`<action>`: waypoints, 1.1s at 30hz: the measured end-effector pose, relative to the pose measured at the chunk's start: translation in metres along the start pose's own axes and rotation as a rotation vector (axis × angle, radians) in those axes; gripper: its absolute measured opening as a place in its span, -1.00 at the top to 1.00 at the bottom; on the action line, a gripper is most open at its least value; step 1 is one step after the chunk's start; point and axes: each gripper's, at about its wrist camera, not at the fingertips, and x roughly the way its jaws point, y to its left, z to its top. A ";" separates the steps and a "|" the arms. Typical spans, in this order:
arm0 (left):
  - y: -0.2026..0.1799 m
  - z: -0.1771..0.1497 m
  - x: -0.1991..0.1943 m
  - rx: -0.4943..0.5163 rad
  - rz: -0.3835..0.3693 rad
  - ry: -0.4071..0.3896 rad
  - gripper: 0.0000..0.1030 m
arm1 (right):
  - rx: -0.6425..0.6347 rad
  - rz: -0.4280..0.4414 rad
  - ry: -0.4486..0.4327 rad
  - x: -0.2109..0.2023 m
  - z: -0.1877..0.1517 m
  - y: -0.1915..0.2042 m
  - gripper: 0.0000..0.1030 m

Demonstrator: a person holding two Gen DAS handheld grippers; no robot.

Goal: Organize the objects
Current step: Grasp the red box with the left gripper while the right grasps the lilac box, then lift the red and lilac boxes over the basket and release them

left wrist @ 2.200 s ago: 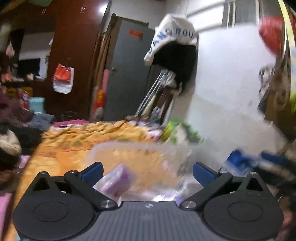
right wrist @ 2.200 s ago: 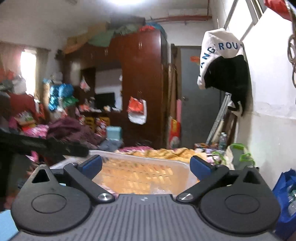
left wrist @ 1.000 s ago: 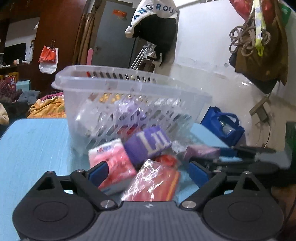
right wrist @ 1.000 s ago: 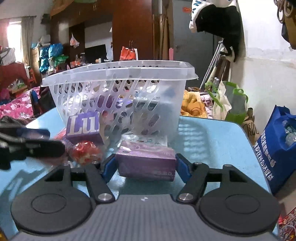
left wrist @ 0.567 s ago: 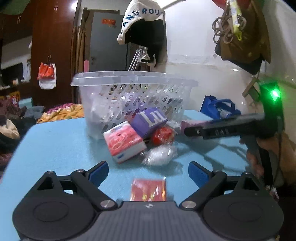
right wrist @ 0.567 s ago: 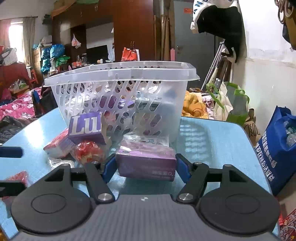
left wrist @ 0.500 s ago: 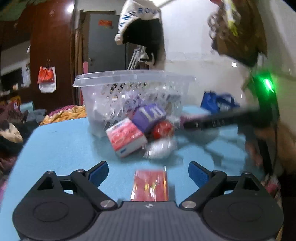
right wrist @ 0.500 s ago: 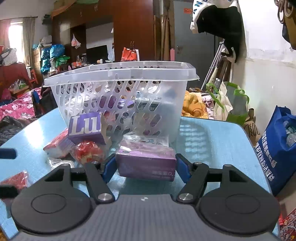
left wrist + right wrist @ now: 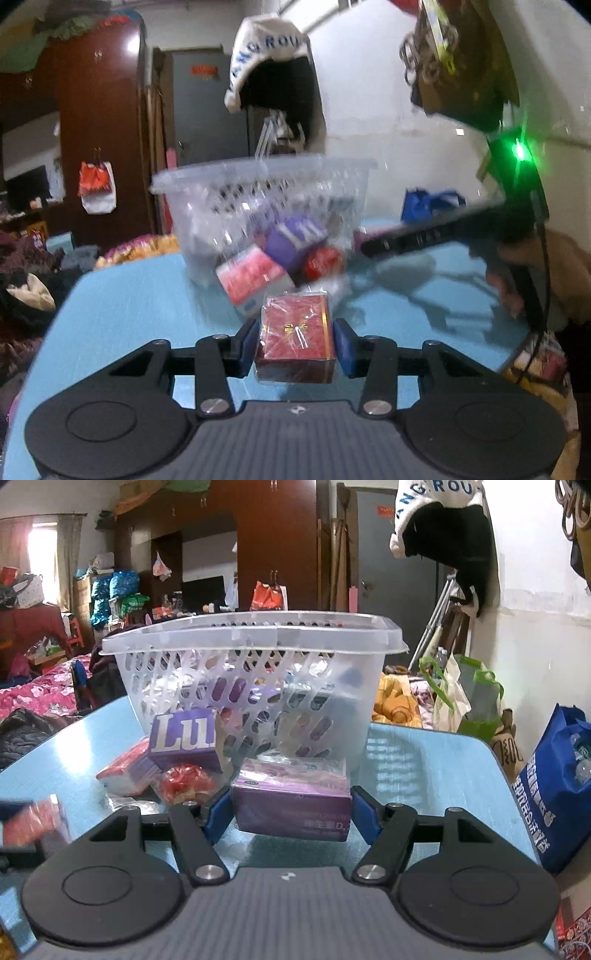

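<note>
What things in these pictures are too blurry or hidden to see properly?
- Basket contents: right wrist view, the slotted wall shows only coloured patches.
- Purple Lu box: right wrist view, its name is cut short at the box's edge.
- Red box: left wrist view, crinkled wrap hides any print; the left hand-held gripper is closing on it.
- Right hand-held gripper: left wrist view, motion-blurred.

Both cameras sit low over the blue table (image 9: 122,295), each looking forward and slightly down along its own fingers. Left wrist view: close behind the red box (image 9: 295,341), facing the basket (image 9: 266,177) farther off, wall on the right. Right wrist view: nearer the basket (image 9: 255,635), facing its long side. Shared: basket, Lux box (image 9: 184,738), pink pack (image 9: 255,277), red box (image 9: 31,821) at left edge.
</note>
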 end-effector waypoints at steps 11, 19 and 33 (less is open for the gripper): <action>0.027 0.013 -0.012 -0.088 -0.017 -0.123 0.08 | -0.068 -0.006 -0.141 -0.028 0.001 0.013 -0.35; 0.040 0.053 -0.016 -0.130 -0.097 -0.211 0.08 | -0.124 0.016 -0.261 -0.063 0.018 0.029 -0.34; 0.073 0.139 0.026 -0.259 -0.130 -0.231 0.08 | -0.073 0.068 -0.329 -0.050 0.100 0.012 -0.35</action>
